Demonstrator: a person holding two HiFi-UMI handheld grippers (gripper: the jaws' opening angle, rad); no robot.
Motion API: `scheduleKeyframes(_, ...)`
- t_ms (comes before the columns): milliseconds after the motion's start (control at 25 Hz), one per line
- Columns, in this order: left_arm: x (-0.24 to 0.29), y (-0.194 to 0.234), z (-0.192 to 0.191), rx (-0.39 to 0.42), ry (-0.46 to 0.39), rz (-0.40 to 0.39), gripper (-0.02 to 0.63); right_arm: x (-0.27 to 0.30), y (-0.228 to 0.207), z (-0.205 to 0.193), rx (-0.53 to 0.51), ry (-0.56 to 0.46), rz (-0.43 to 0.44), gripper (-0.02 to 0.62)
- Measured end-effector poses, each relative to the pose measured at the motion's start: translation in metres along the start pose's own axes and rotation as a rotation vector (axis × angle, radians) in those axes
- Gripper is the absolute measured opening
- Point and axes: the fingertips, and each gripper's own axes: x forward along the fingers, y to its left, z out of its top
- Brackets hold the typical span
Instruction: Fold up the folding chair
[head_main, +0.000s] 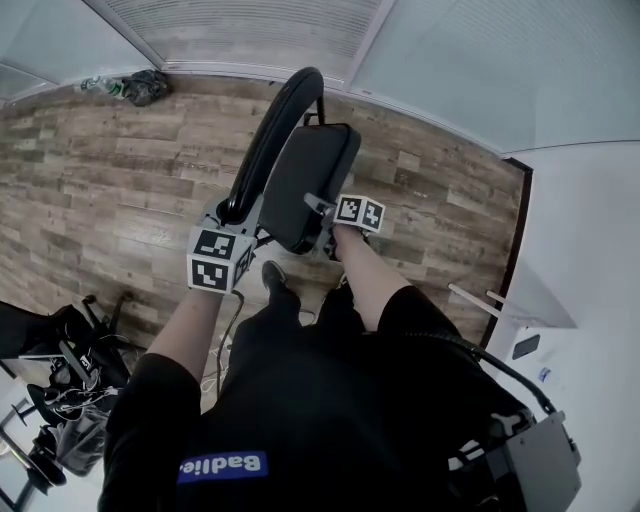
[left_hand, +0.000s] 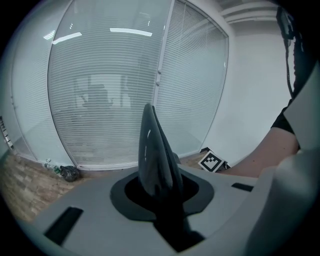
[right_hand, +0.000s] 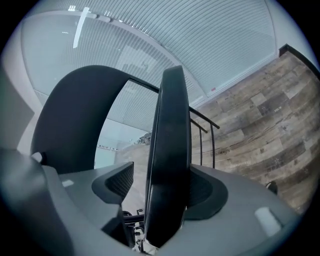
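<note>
The black folding chair stands in front of me on the wood floor. In the head view its curved backrest (head_main: 268, 135) rises at the left, with the seat panel (head_main: 312, 180) tipped up close beside it. My left gripper (head_main: 232, 215) is shut on the backrest's lower edge; in the left gripper view the backrest (left_hand: 155, 155) stands as a narrow black blade pinched between the jaws (left_hand: 161, 200). My right gripper (head_main: 325, 225) straddles the seat's near edge. In the right gripper view the seat (right_hand: 170, 145) runs upright between the jaws (right_hand: 161, 192): it lies against the right pad, and a gap shows at the left pad.
A glass wall with blinds runs along the far side; a dark bag and a bottle (head_main: 140, 87) lie at its foot. Stands and cables (head_main: 60, 375) crowd the lower left. A white wall with a dark skirting (head_main: 515, 240) closes the right. My shoe (head_main: 274, 275) is just below the chair.
</note>
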Motion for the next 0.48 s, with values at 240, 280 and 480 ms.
scheduleKeyframes(240,-0.006,-0.009,0.008,0.007,-0.009,0.001,0.078,0.025,0.049,-0.004,-0.034,0.083,-0.042,0.295)
scheduleKeyframes(280,-0.008,-0.010,0.009,0.009,-0.009,0.004,0.078,0.030,0.057,-0.005,-0.045,0.098,-0.048,0.295)
scheduleKeyframes(480,-0.013,-0.004,0.010,0.024,-0.012,0.013,0.078,0.052,0.088,-0.009,-0.080,0.118,-0.067,0.295)
